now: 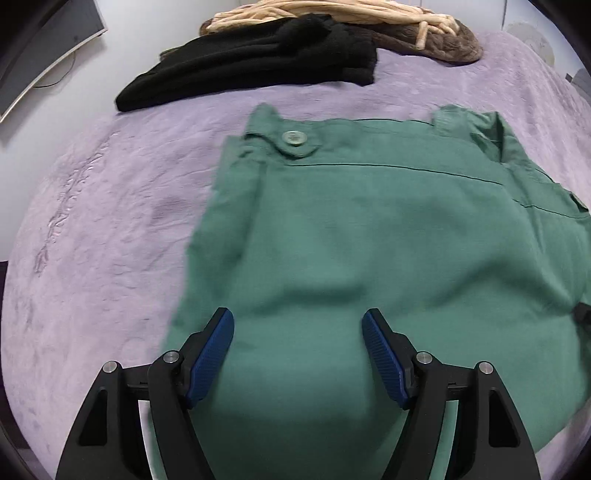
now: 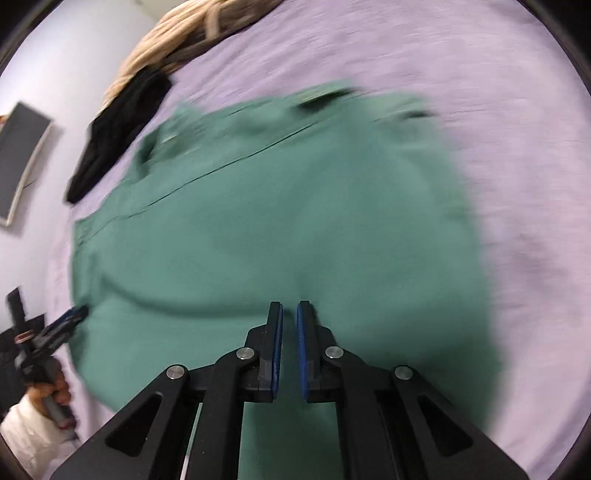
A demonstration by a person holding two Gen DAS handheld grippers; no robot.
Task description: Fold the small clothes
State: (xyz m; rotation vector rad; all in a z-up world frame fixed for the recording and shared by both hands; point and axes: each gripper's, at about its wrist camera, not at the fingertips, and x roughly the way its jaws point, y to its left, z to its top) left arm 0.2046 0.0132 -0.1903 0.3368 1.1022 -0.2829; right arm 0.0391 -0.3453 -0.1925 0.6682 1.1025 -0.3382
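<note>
A green woven cotton garment (image 1: 388,240) with a round grey button (image 1: 294,137) on its tab lies spread flat on the soft, crinkled lilac bedspread (image 1: 103,206); the left gripper (image 1: 297,321) hangs over its near edge, blue ribbed pads wide apart, nothing between them; the right gripper (image 2: 290,308) has its jaws closed, holding nothing (that view is badly smeared); beyond lie a black knit garment (image 1: 251,70) and cream cords (image 1: 332,14), partly cut off; a white wall stands at left.

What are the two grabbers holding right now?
Nothing, as far as the pictures show. The left gripper is open above the green garment. The right gripper is shut, with no cloth visibly pinched between its pads.
</note>
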